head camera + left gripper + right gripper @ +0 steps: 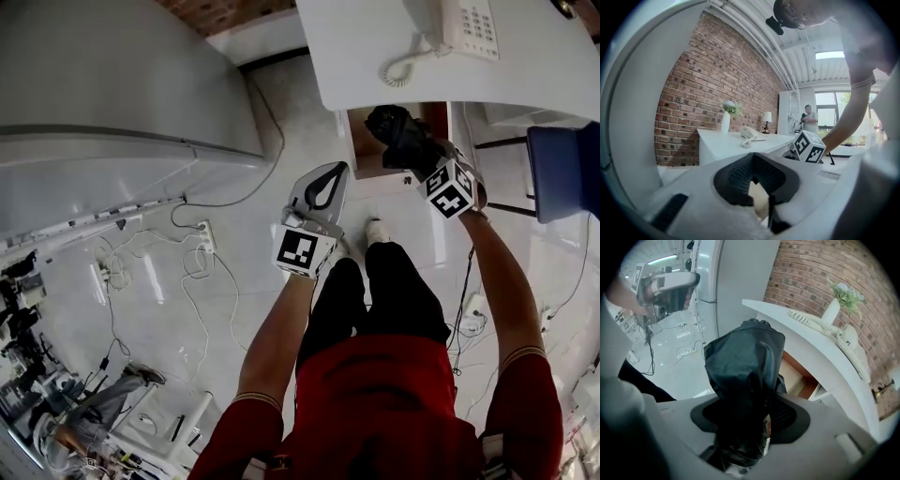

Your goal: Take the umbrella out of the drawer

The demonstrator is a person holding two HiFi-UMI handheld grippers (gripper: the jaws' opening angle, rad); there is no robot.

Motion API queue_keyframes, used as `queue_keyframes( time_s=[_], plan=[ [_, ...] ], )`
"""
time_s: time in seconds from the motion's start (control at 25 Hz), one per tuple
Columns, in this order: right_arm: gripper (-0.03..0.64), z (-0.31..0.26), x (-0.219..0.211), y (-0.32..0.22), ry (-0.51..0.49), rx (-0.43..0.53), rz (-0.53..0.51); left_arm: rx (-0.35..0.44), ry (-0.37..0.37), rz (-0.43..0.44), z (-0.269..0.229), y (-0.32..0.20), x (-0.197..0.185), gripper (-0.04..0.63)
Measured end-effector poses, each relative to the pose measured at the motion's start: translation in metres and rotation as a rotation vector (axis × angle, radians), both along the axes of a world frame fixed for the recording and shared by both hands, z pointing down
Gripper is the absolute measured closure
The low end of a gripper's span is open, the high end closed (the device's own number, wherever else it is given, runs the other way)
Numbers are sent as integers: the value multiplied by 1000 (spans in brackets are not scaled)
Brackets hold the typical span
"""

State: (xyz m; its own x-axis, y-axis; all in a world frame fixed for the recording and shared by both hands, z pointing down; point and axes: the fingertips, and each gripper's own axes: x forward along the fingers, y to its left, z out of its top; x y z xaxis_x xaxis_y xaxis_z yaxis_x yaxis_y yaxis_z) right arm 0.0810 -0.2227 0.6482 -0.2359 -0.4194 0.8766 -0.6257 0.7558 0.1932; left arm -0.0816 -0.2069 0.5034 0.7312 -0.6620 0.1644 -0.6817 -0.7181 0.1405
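A folded black umbrella point(397, 129) in its sleeve is clamped in my right gripper point(418, 156), held above the open wood-lined drawer point(364, 150) under the white desk point(375, 56). In the right gripper view the umbrella point(745, 362) stands up between the pads of the right gripper point(750, 416), with the drawer point(798, 377) behind and below it. My left gripper point(337, 169) hangs left of the drawer over the floor, its curved fingers meeting at the tips around nothing. The left gripper point(752, 161) sees only its own bare pads and the right gripper's marker cube point(809, 146).
A white telephone point(469, 23) sits on the desk, with a vase point(832, 310) further along. A blue chair point(564, 171) stands at the right. Cables and a power strip point(192, 258) lie on the floor at the left, below a large white curved panel point(112, 94). The person's feet stand before the drawer.
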Motion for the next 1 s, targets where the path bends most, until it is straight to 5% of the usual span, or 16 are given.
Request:
queue_keyframes(
  time_s=[0.56, 1.0],
  plan=[
    [354, -136, -38, 57, -413, 140, 241, 90, 36, 71, -77, 39, -2, 597],
    [354, -256, -21, 92, -698, 299, 197, 149, 50, 42, -157, 68, 39, 597]
  ],
)
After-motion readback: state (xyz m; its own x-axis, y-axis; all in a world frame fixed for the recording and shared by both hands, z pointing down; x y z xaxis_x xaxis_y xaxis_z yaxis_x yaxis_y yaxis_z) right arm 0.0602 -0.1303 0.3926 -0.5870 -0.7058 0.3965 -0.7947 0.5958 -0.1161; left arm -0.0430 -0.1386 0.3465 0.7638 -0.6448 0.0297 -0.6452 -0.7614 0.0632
